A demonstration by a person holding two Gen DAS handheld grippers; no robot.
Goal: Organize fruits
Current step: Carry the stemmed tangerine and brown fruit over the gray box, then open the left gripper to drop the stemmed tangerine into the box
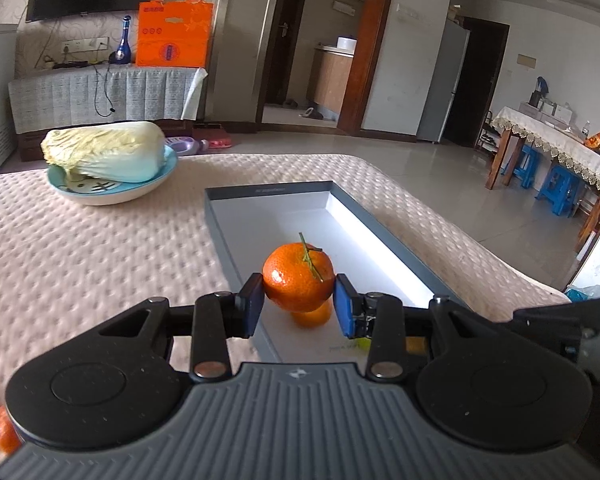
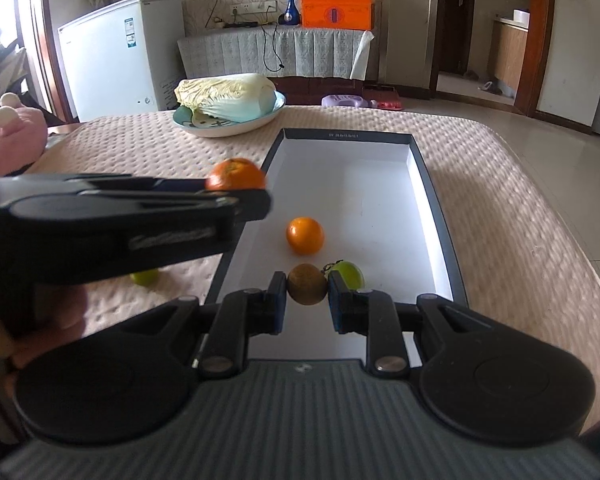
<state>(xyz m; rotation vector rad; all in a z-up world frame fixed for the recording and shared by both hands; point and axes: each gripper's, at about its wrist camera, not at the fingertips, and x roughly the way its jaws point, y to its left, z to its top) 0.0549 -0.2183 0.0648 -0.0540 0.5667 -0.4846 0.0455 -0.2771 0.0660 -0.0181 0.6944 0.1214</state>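
Orange in colour and bearing a green stem, a mandarin (image 1: 299, 277) is clamped between the jaws of the left gripper (image 1: 299, 304), suspended above the near part of the box (image 1: 236, 248), a shallow tray with dark grey walls and a white floor. Directly beneath it on the white floor lies a second orange fruit (image 1: 312, 315), mostly hidden in the left wrist view and seen whole in the right wrist view (image 2: 305, 235). The right gripper (image 2: 307, 300) has its jaws closed on a brown kiwi (image 2: 307, 283) at the near end of the box, just beside a green fruit (image 2: 350, 275) that rests on the floor with a dark stem. Another green fruit (image 2: 145, 277) lies outside the box on the quilted pink table cover (image 2: 500, 208), partly hidden under the left gripper's body. A further orange fruit (image 1: 3, 429) shows at the lower left edge of the left wrist view. Beyond the box, well apart from it, a blue-rimmed bowl (image 1: 100, 194) carries a Chinese cabbage (image 1: 104, 152).
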